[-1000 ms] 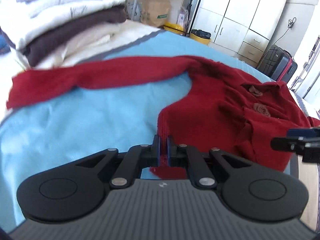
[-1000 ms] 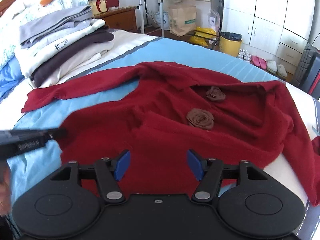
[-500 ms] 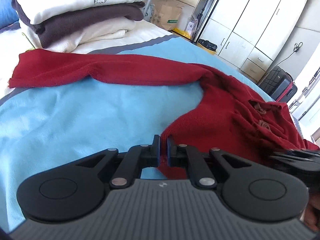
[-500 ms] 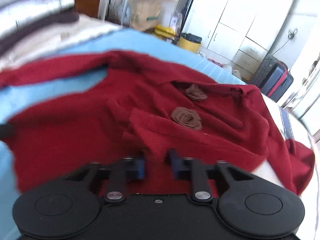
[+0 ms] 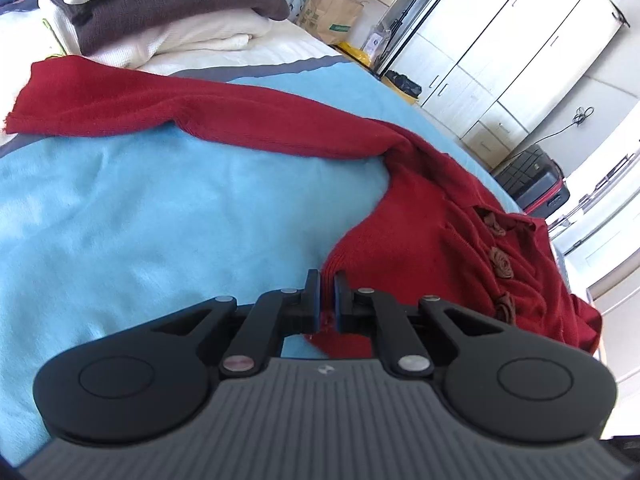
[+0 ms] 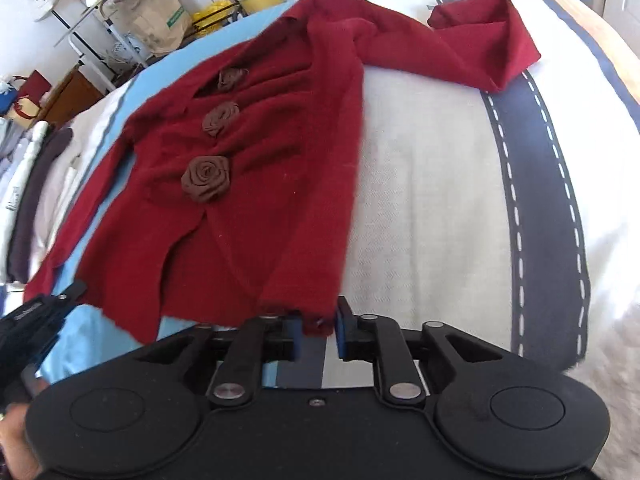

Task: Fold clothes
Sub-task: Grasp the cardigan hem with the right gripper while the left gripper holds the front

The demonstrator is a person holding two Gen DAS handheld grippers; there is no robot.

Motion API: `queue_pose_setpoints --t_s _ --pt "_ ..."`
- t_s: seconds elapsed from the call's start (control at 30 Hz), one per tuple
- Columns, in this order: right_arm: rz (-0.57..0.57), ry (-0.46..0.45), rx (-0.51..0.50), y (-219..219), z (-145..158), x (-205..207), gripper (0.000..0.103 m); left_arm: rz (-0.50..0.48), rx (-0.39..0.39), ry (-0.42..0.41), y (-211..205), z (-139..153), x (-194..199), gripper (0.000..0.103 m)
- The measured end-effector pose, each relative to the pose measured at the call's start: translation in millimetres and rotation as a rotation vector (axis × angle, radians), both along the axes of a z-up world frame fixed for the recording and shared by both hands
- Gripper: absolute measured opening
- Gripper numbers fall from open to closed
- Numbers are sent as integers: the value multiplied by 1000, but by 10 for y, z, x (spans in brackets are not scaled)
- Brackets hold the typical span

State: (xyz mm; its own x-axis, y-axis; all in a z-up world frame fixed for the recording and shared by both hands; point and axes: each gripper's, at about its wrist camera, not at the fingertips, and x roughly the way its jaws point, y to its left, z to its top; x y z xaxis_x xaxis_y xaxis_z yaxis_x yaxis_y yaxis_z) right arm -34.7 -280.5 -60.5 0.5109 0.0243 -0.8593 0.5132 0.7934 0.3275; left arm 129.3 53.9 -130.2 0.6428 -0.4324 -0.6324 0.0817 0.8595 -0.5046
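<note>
A red knit cardigan (image 5: 424, 208) with brown fabric roses (image 6: 207, 178) lies spread on the bed, one sleeve stretched to the far left (image 5: 120, 100), the other bent at the far right (image 6: 484, 44). My left gripper (image 5: 327, 296) is shut on the cardigan's left hem corner. My right gripper (image 6: 318, 328) is shut on the right hem corner (image 6: 316, 320), its jaws a little apart around the fabric. The left gripper (image 6: 36, 320) shows at the left edge of the right wrist view.
A stack of folded clothes (image 5: 168, 4) sits at the far left on the bed. A light blue blanket (image 5: 140, 220) and a white cover with a navy stripe (image 6: 536, 184) lie under the cardigan. Cupboards (image 5: 520, 40), a suitcase (image 5: 532, 180) and bags stand beyond the bed.
My right gripper closed from wide open onto the hem corner and swung to the right side of the cardigan. My left gripper stayed shut on the hem and dropped lower.
</note>
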Motion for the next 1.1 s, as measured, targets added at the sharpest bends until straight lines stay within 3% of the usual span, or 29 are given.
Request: queue_pose_setpoints --t_s 0.1,0.17,0.23,0.3,0.37,0.4,0.43,0.47,0.53,0.57,0.63,0.8,0.9,1.03,1.1 --pt "-1 -69 -35 -49 122 -44 54 -1 -5 -7 -4 -26 14 8" --pt "-23 -93 -54 -117 128 -30 58 -1 -18 -8 -20 -69 22 23" --pt "-46 -93 -69 -193 68 34 65 0 -35 -5 -58 -125 39 31" --pt "-71 -43 -55 -251 -57 70 65 2 -52 -3 -95 -181 56 32" --pt "-73 10 17 -327 -190 110 65 3 -69 -1 -133 -238 72 40" --pt "-65 35 68 -356 -264 147 66 4 -78 0 -152 -266 81 40" --pt "-54 59 123 -381 -341 189 68 5 -87 1 -171 -294 89 30" --pt "-51 66 138 -392 -372 223 70 -5 -66 -12 -212 -272 83 8" --pt "-27 57 125 -392 -357 274 58 -37 9 -53 -320 -167 54 7" --pt "6 43 108 -381 -312 289 6 -53 47 -74 -373 -114 39 6" --pt "64 8 69 -361 -188 297 4 -59 54 -118 -347 89 -50 6" --pt "158 -87 -236 -295 448 84 4 -61 34 -229 -202 654 -305 5" --pt "164 -106 -210 -375 617 -70 4 -80 -59 -186 -105 773 -318 5" --pt "156 -80 -192 -396 564 -88 4 -61 50 -104 -172 564 -295 5" --pt "137 -111 -203 -397 608 -187 3 -65 34 -75 -126 486 -313 5"
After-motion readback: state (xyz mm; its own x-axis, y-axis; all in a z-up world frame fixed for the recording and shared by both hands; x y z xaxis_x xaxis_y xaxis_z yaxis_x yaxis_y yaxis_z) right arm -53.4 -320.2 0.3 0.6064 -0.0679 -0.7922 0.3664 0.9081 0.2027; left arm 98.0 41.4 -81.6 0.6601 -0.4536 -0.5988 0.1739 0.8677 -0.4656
